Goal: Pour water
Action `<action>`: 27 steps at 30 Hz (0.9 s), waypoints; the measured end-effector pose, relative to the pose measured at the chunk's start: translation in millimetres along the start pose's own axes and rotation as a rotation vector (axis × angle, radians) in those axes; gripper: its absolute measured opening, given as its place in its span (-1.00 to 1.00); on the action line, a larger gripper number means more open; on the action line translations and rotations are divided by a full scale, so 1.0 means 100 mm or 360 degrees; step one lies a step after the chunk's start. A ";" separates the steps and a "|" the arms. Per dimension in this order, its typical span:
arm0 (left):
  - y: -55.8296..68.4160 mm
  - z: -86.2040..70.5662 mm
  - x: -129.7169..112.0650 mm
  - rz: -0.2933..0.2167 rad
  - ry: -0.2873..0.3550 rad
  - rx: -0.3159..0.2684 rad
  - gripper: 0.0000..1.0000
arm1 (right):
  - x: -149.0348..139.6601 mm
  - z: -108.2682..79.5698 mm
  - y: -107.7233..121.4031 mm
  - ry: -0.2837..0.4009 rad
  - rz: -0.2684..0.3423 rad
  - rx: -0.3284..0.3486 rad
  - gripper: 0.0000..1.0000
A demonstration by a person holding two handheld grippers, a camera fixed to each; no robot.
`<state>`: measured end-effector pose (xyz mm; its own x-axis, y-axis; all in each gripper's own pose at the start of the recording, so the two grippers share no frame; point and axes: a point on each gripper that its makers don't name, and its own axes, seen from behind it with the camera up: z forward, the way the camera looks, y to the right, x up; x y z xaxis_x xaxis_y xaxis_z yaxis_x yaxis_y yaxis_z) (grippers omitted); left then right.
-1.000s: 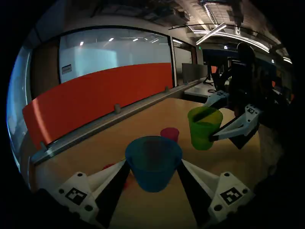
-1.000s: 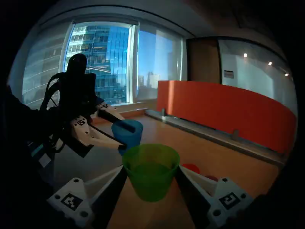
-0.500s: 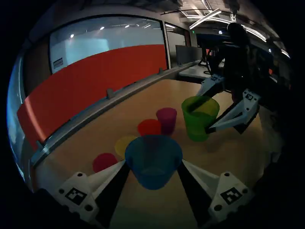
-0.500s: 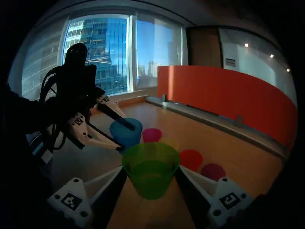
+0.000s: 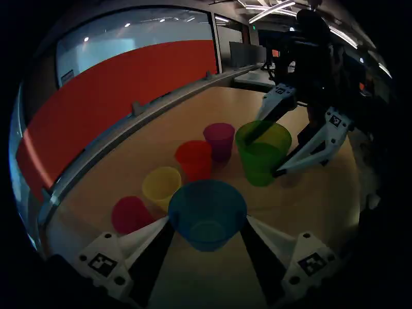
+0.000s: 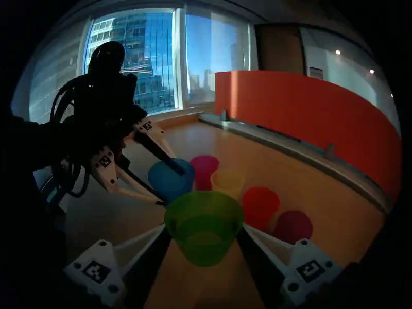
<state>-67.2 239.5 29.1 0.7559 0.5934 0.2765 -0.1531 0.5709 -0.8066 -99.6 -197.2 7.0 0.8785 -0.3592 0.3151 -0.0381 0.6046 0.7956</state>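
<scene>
The left gripper has its jaws clamped on the blue cup, the right gripper on the green cup, both above the bench; best bring rims close and tip slowly.

- Looks like an open-plan office.
- Long wooden desk backed by an orange divider panel.
- Strip ceiling lights overhead.
- Tall windows facing glass towers.
</scene>
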 end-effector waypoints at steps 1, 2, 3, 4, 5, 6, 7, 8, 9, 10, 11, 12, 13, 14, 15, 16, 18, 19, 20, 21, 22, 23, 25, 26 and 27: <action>0.00 0.03 -0.02 0.0002 -0.0010 -0.0004 0.70 | -0.02 0.02 0.01 -0.0011 -0.0001 0.0001 0.76; 0.00 0.05 -0.03 0.0004 -0.0019 -0.0008 0.70 | -0.04 0.03 0.02 -0.0022 -0.0002 0.0002 0.76; 0.00 0.07 -0.05 0.0005 -0.0029 -0.0013 0.70 | -0.05 0.05 0.02 -0.0031 -0.0002 0.0005 0.76; 0.01 0.10 -0.06 0.0006 -0.0041 -0.0019 0.70 | -0.07 0.06 0.03 -0.0041 -0.0002 0.0008 0.76; 0.01 0.12 -0.08 0.0007 -0.0052 -0.0025 0.70 | -0.08 0.08 0.03 -0.0050 -0.0002 0.0010 0.76; 0.01 0.14 -0.10 0.0008 -0.0062 -0.0032 0.70 | -0.10 0.09 0.04 -0.0060 -0.0003 0.0014 0.76; 0.02 0.16 -0.11 0.0009 -0.0073 -0.0039 0.70 | -0.11 0.10 0.04 -0.0070 -0.0007 0.0018 0.77; 0.02 0.19 -0.12 0.0010 -0.0083 -0.0046 0.70 | -0.13 0.12 0.04 -0.0080 -0.0009 0.0022 0.77; 0.02 0.20 -0.13 0.0011 -0.0092 -0.0053 0.69 | -0.14 0.13 0.04 -0.0089 -0.0014 0.0025 0.77; 0.03 0.22 -0.14 0.0011 -0.0103 -0.0061 0.70 | -0.16 0.15 0.04 -0.0099 -0.0019 0.0028 0.77; 0.04 0.24 -0.15 0.0011 -0.0112 -0.0069 0.70 | -0.17 0.16 0.04 -0.0108 -0.0023 0.0031 0.77; 0.04 0.25 -0.16 0.0011 -0.0120 -0.0076 0.70 | -0.18 0.17 0.04 -0.0115 -0.0027 0.0032 0.76; 0.05 0.27 -0.17 0.0010 -0.0128 -0.0084 0.69 | -0.19 0.19 0.04 -0.0123 -0.0032 0.0034 0.76; 0.06 0.28 -0.18 0.0010 -0.0136 -0.0091 0.69 | -0.21 0.20 0.05 -0.0131 -0.0036 0.0035 0.76; 0.06 0.29 -0.19 0.0011 -0.0143 -0.0096 0.70 | -0.22 0.21 0.05 -0.0138 -0.0039 0.0036 0.77; 0.07 0.31 -0.21 0.0014 -0.0152 -0.0102 0.70 | -0.24 0.23 0.06 -0.0147 -0.0041 0.0036 0.77; 0.08 0.33 -0.24 0.0020 -0.0165 -0.0108 0.70 | -0.27 0.25 0.06 -0.0161 -0.0044 0.0037 0.77; 0.08 0.34 -0.25 0.0025 -0.0171 -0.0108 0.70 | -0.28 0.27 0.07 -0.0168 -0.0046 0.0036 0.77; 0.08 0.35 -0.26 0.0029 -0.0176 -0.0107 0.70 | -0.30 0.28 0.07 -0.0174 -0.0047 0.0036 0.77; 0.08 0.36 -0.27 0.0031 -0.0178 -0.0107 0.70 | -0.31 0.29 0.08 -0.0180 -0.0048 0.0036 0.77; 0.08 0.37 -0.27 0.0032 -0.0181 -0.0107 0.70 | -0.32 0.30 0.08 -0.0186 -0.0049 0.0036 0.77; 0.08 0.38 -0.28 0.0033 -0.0183 -0.0107 0.70 | -0.33 0.31 0.08 -0.0191 -0.0050 0.0036 0.77; 0.08 0.40 -0.29 0.0024 -0.0183 -0.0114 0.70 | -0.35 0.33 0.09 -0.0199 -0.0050 0.0037 0.77; 0.08 0.41 -0.29 0.0019 -0.0182 -0.0117 0.70 | -0.36 0.34 0.09 -0.0202 -0.0049 0.0037 0.77; 0.08 0.42 -0.29 0.0016 -0.0182 -0.0120 0.70 | -0.37 0.34 0.09 -0.0205 -0.0048 0.0038 0.77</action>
<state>-117.2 250.5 36.3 0.6764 0.6621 0.3227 -0.1087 0.5231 -0.8453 -148.5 -202.9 20.6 0.8110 -0.4663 0.3533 -0.0251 0.5756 0.8173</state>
